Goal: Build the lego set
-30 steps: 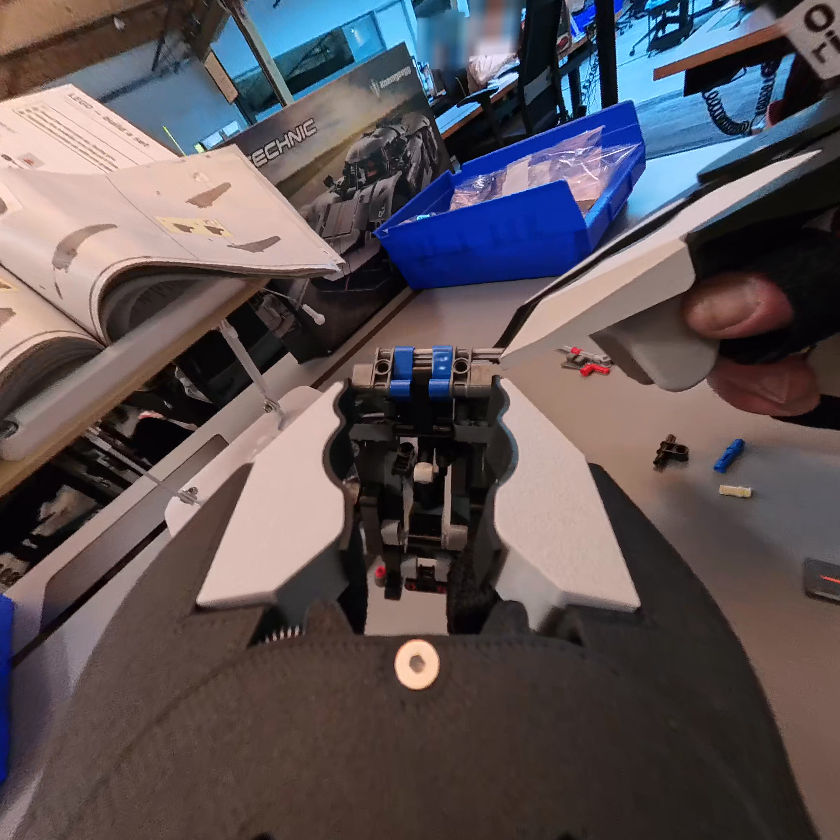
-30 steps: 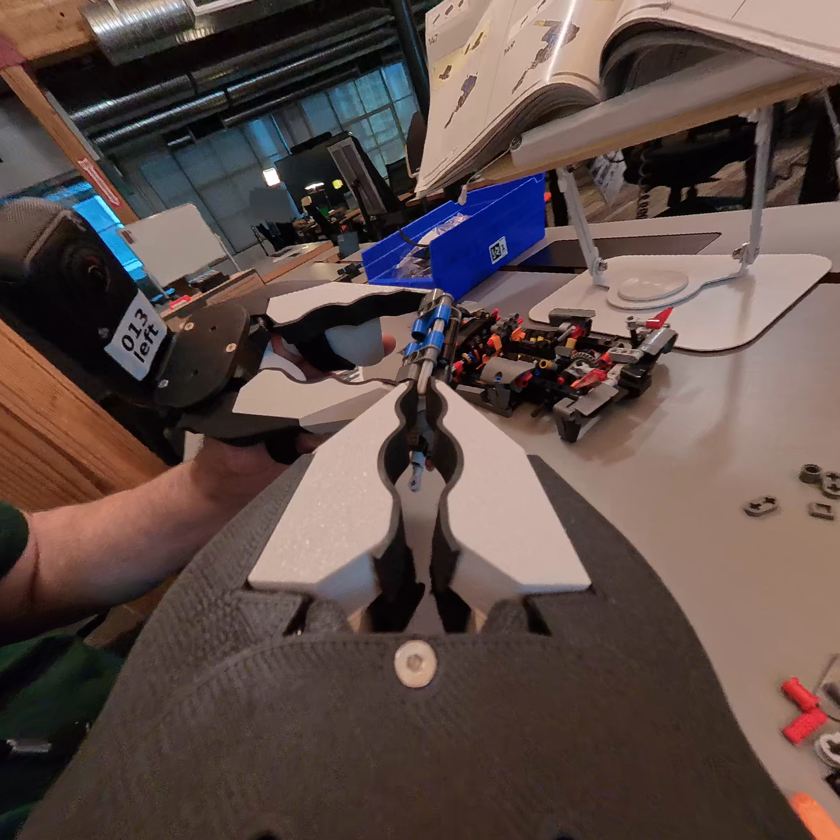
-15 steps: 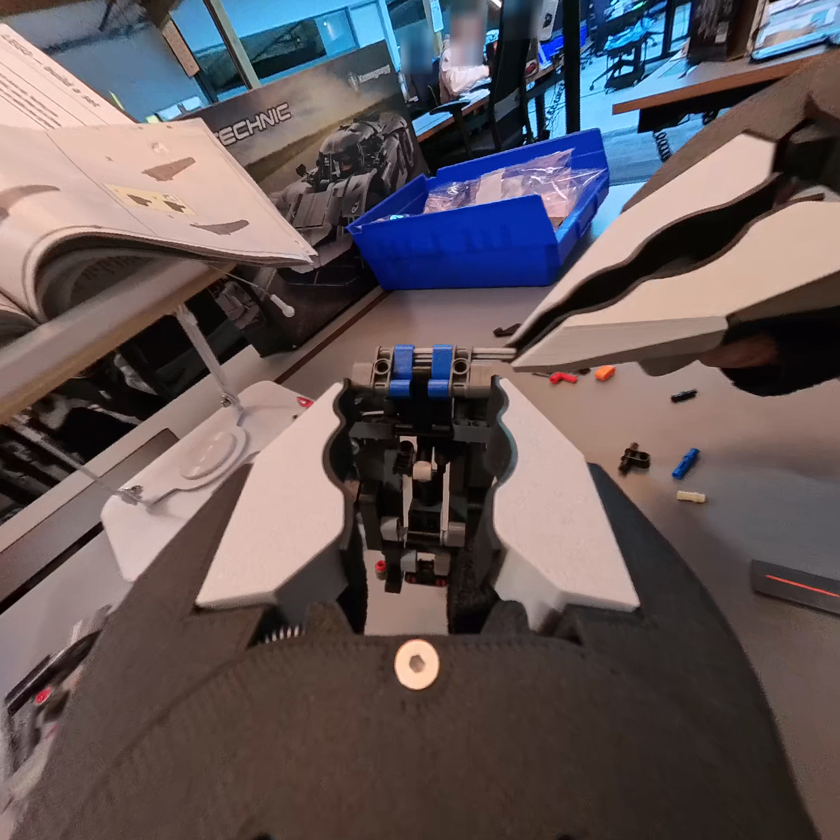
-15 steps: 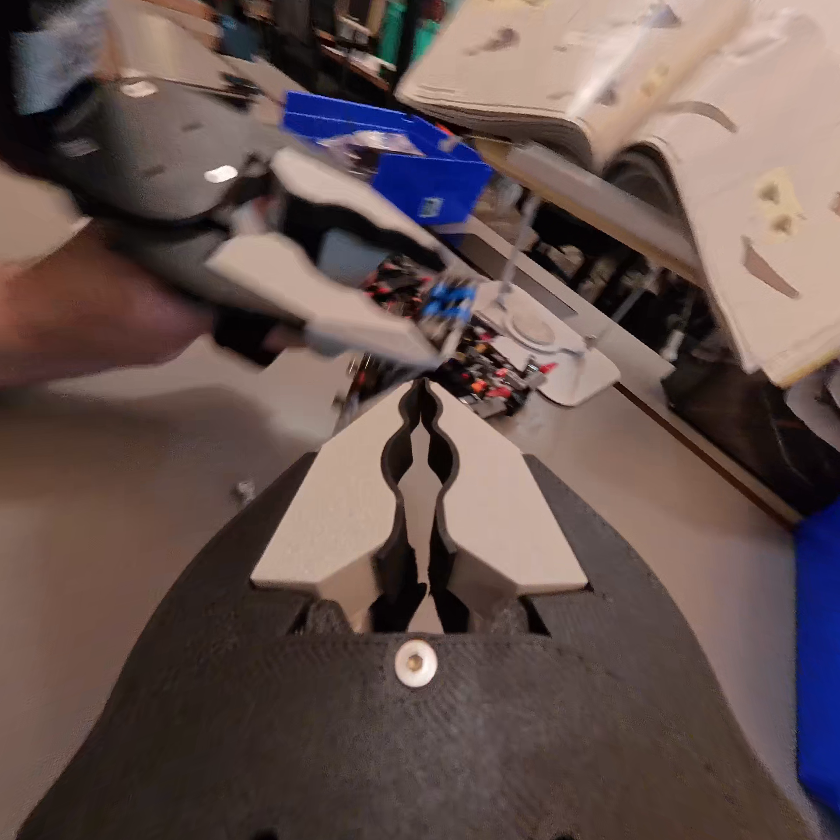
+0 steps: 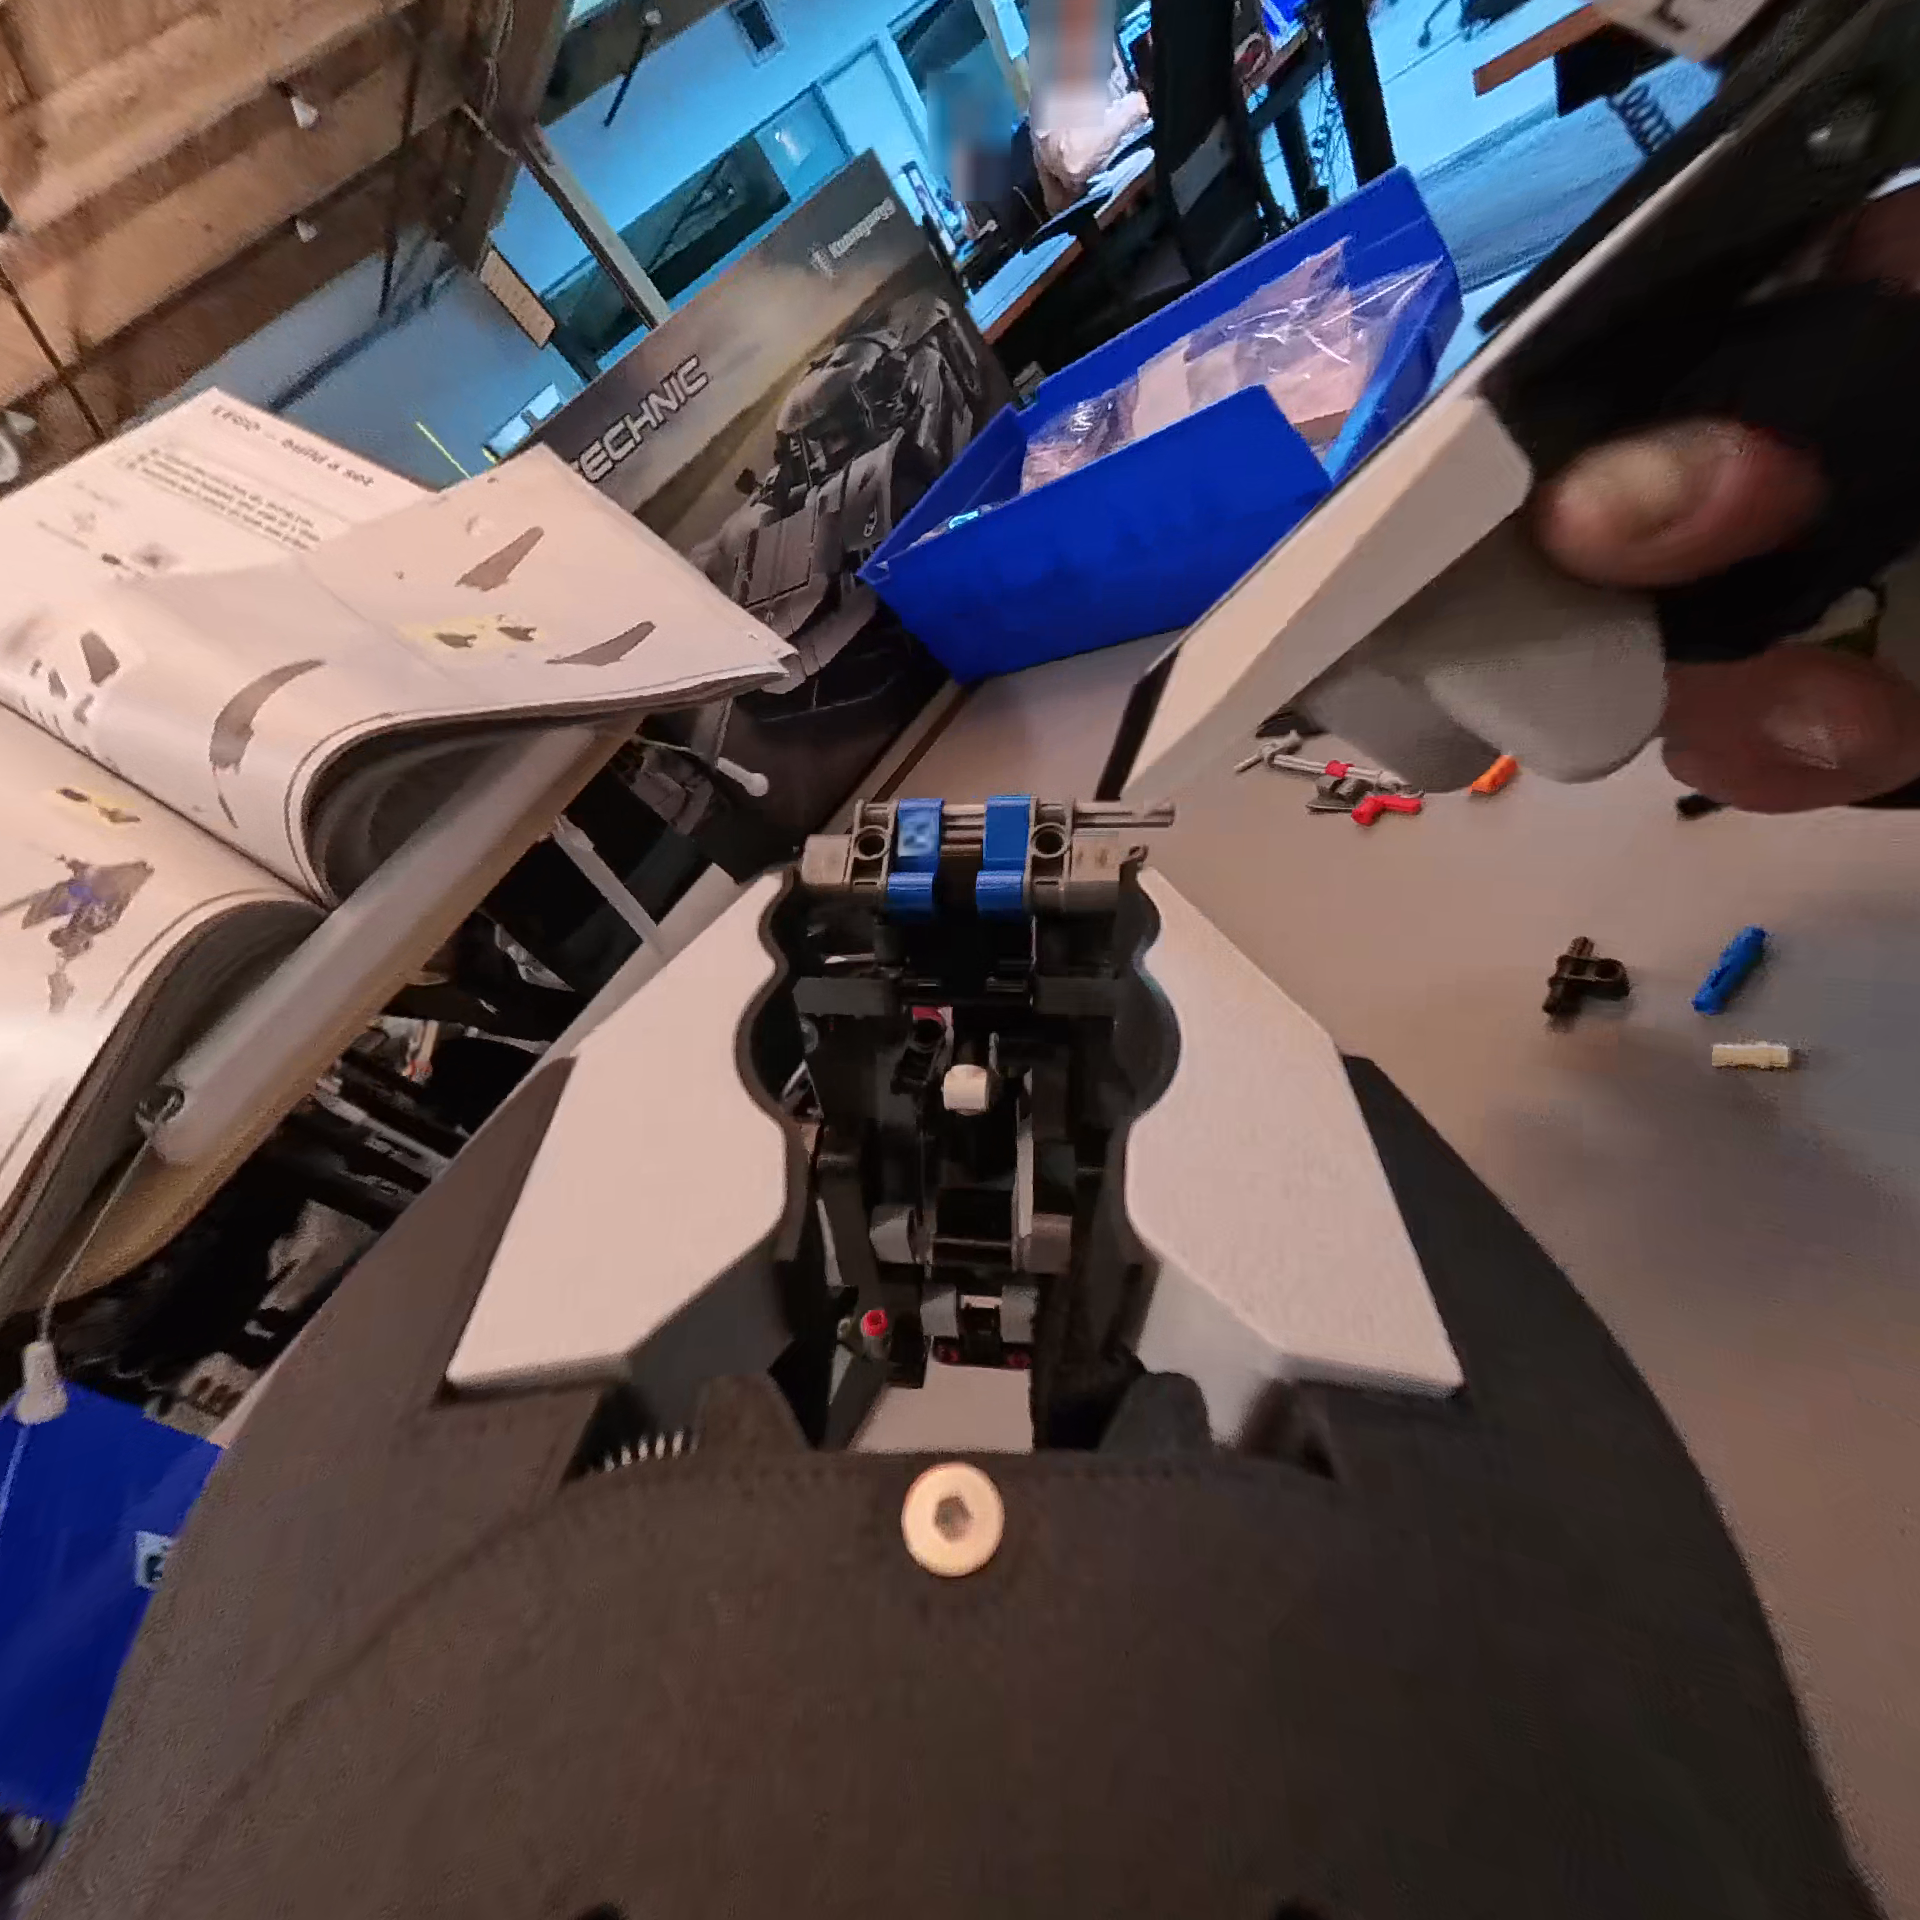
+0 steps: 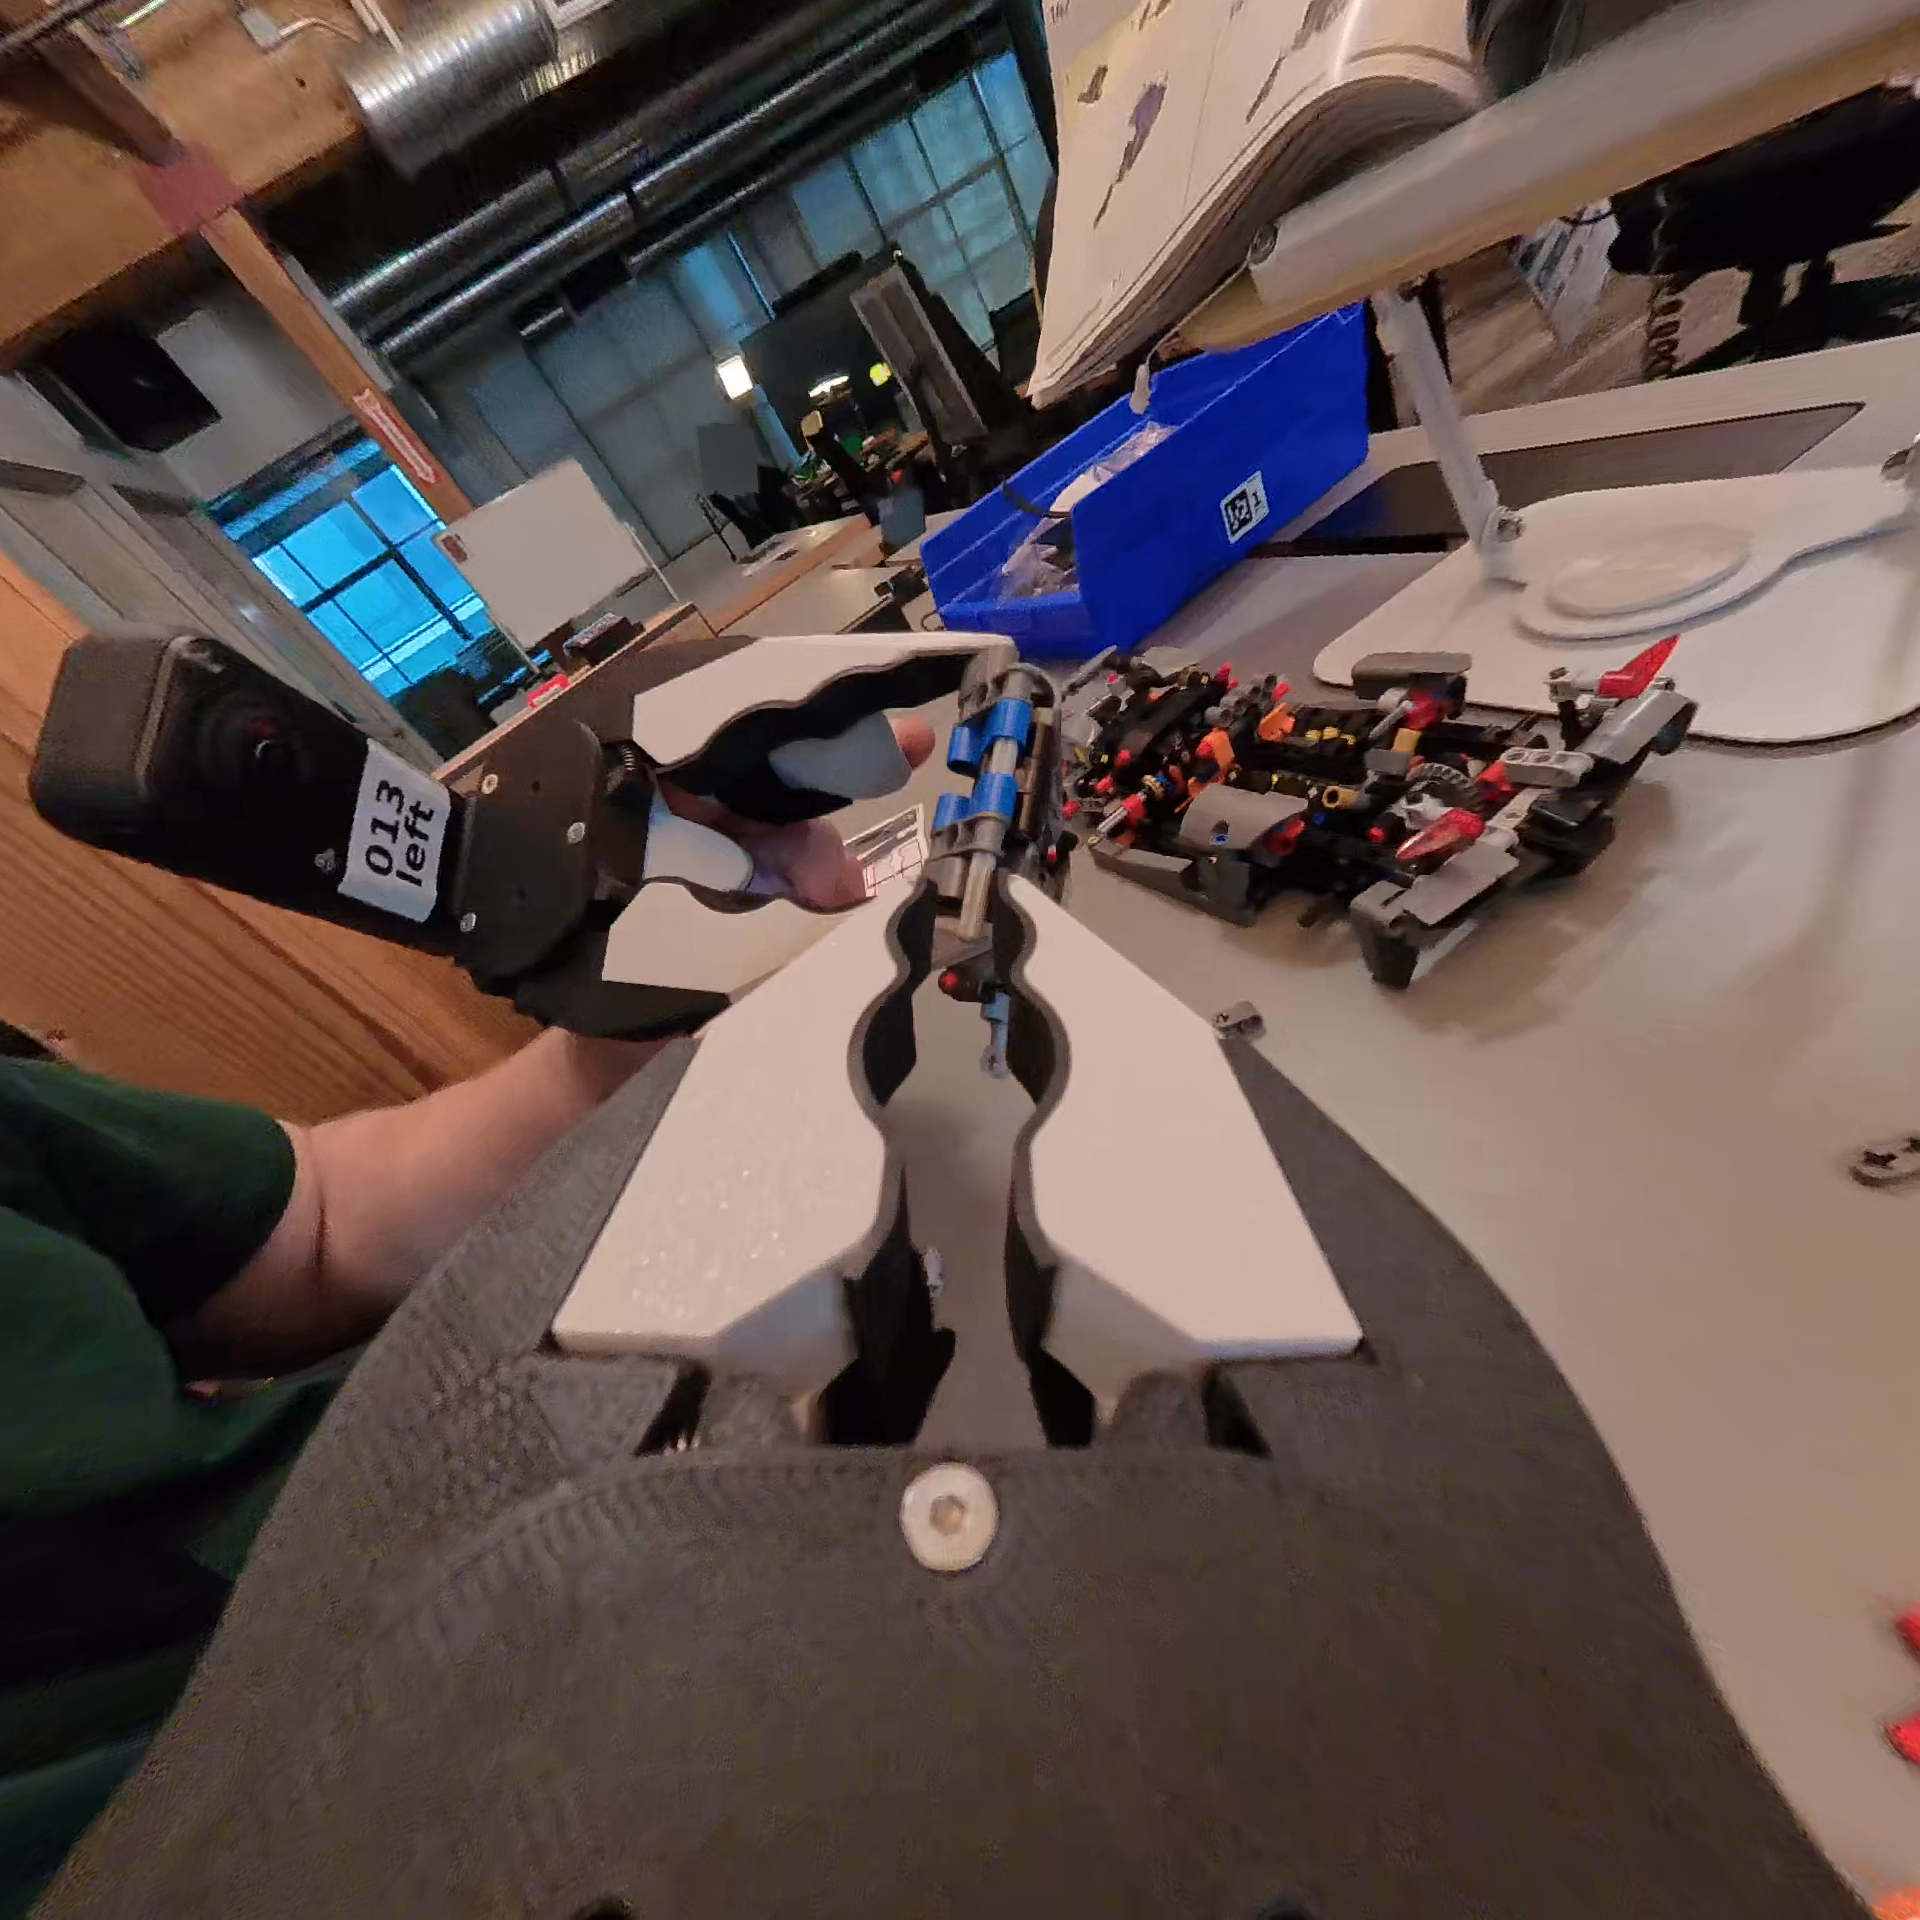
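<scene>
My left gripper [image 5: 961,883] is shut on a black and grey lego sub-assembly [image 5: 961,1039] with two blue pieces on top, held above the table. A thin grey axle [image 5: 1122,818] sticks out of its top right side. My right gripper [image 6: 963,896] is closed down on the end of that axle [image 6: 977,873], with its fingertips either side. In the left wrist view the right gripper [image 5: 1132,774] comes in from the upper right, a hand around it. The right wrist view shows the left gripper [image 6: 935,779] holding the sub-assembly [image 6: 987,769].
A larger lego car chassis [image 6: 1351,810] lies on the table by the white book stand base [image 6: 1662,582]. An open instruction book [image 5: 312,623] is overhead at left. A blue bin [image 5: 1122,520] and the set box [image 5: 790,416] stand behind. Loose pieces [image 5: 1728,968] lie at right. The tips of both grippers are at nearly the same place.
Half a second ago my right gripper was swung off to the side of the axle with its tips together. It has come back onto the axle end. The left gripper keeps its hold.
</scene>
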Demonstrator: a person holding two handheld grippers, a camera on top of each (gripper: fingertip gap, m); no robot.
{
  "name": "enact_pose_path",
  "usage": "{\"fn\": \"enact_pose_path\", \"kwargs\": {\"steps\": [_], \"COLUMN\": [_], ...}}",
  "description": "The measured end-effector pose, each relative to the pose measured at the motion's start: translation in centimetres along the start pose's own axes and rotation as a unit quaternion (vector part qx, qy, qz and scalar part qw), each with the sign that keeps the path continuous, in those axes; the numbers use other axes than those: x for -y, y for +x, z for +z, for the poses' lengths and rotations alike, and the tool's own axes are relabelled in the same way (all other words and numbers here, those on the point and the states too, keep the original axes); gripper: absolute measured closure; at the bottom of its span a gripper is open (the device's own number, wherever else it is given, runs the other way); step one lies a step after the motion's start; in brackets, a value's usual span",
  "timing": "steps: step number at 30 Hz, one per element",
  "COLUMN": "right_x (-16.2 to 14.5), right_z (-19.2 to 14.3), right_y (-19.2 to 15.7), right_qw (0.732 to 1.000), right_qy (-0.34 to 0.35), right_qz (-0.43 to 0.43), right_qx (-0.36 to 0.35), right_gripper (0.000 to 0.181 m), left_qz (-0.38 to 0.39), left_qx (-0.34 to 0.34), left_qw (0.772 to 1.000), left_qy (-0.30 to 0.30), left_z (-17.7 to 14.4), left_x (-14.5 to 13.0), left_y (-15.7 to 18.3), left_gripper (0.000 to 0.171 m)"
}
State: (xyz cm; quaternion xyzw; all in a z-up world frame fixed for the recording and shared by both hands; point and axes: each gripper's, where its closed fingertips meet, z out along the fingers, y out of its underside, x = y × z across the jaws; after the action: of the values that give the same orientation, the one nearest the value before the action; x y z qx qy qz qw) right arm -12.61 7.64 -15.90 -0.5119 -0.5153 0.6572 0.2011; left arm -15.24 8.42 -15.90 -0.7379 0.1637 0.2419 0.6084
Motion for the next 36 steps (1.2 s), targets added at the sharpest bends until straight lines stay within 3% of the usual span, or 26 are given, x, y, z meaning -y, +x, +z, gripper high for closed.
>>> {"fn": "enact_pose_path", "kwargs": {"steps": [17,24,26,36], "right_x": [-0.7,-1.8,-2.2,-2.5], "right_z": [-0.4,-0.7,-1.0,-1.5], "right_y": [0.1,-0.5,-0.5,-0.4], "right_qw": [0.995,0.998,0.998,0.999], "right_qy": [-0.001,-0.027,-0.046,-0.053], "right_qz": [0.082,0.041,0.026,0.004], "right_qx": [0.053,0.037,0.030,0.009], "right_gripper": [0.179,0.180,0.180,0.177], "left_qz": [0.047,0.046,0.052,0.054], "left_qx": [-0.008,-0.064,-0.095,-0.095], "left_qw": [0.999,0.997,0.994,0.994], "left_qy": [0.022,0.012,0.006,0.005], "left_z": [-0.3,-0.3,-0.4,-0.3], "left_x": [0.4,-0.1,-0.2,-0.1], "left_y": [1.0,2.5,3.6,4.0], "left_gripper": [0.114,0.104,0.114,0.116]}}
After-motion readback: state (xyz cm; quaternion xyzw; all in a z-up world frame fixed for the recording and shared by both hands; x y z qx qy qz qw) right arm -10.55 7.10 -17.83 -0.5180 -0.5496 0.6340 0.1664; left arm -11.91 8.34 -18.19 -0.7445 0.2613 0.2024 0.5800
